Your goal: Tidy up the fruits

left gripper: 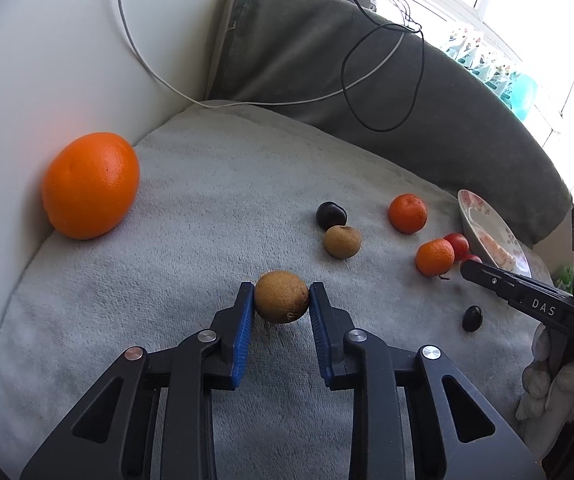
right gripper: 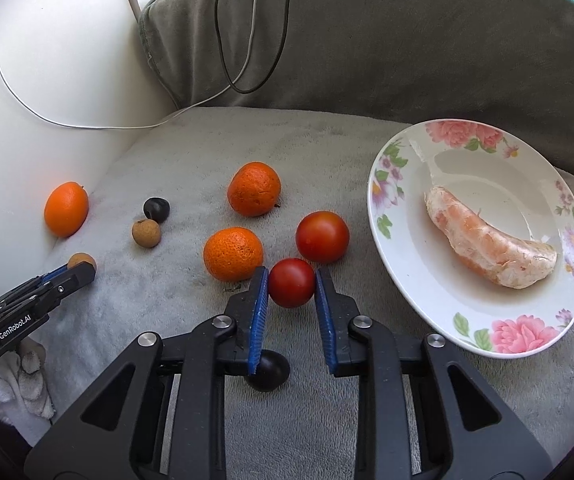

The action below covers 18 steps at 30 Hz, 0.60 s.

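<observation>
My left gripper (left gripper: 282,298) is shut on a brown longan (left gripper: 282,297) just above the grey blanket (left gripper: 207,200). My right gripper (right gripper: 291,284) is shut on a small red tomato (right gripper: 291,282). A second tomato (right gripper: 322,236), two mandarins (right gripper: 233,254) (right gripper: 254,189), another longan (right gripper: 146,233), a dark plum (right gripper: 156,209) and a large orange (left gripper: 90,185) lie on the blanket. A dark grape (right gripper: 267,370) lies under my right gripper. A floral plate (right gripper: 407,264) with a peeled citrus segment (right gripper: 487,240) sits at the right.
A white wall (left gripper: 67,60) stands on the left. A dark grey cushion (left gripper: 307,48) with loose cables (left gripper: 383,80) runs along the back. The plate leans at the blanket's right side.
</observation>
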{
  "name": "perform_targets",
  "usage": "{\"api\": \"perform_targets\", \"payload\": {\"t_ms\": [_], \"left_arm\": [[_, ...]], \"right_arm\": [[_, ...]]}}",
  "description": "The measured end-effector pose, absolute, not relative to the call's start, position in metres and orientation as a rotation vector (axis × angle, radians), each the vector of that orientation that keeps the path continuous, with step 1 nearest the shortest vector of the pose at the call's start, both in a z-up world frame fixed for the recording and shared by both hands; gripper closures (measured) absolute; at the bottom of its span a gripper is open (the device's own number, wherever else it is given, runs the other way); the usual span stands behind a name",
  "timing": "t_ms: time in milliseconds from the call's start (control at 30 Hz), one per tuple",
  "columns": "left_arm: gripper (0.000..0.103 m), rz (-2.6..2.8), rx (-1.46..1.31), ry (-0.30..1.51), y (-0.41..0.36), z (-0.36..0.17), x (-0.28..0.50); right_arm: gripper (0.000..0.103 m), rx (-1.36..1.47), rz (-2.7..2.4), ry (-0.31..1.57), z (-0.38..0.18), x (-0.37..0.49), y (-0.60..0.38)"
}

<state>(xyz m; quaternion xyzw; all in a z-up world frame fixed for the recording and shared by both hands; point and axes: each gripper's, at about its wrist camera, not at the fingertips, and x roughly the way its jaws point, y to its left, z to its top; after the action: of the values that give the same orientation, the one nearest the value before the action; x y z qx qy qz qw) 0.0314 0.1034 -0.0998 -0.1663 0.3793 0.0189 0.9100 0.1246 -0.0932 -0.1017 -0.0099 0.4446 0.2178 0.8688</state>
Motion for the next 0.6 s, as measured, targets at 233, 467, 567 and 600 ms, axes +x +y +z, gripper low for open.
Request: {"api": "perform_targets", "payload": {"t_ms": [233, 467, 567, 600], "left_arm": [[0.077, 0.014, -0.341, 0.758, 0.096, -0.09, 0.029], [0.077, -0.037, -0.334, 0.731, 0.081, -0.077, 0.03], [0.077, -0.059, -0.322, 0.722, 0.072, -0.072, 0.033], [0.077, -0.064, -0.32, 0.719, 0.069, -0.071, 0.034]], "right_arm": [[0.079, 0.003, 0.449, 0.903, -0.092, 0.116, -0.106], [0.079, 0.038, 0.433, 0.864, -0.077, 0.109, -0.124], [0.079, 0.04, 0.42, 0.845, -0.071, 0.106, -0.132], [0.079, 0.042, 0.415, 0.839, -0.069, 0.105, -0.136]]}}
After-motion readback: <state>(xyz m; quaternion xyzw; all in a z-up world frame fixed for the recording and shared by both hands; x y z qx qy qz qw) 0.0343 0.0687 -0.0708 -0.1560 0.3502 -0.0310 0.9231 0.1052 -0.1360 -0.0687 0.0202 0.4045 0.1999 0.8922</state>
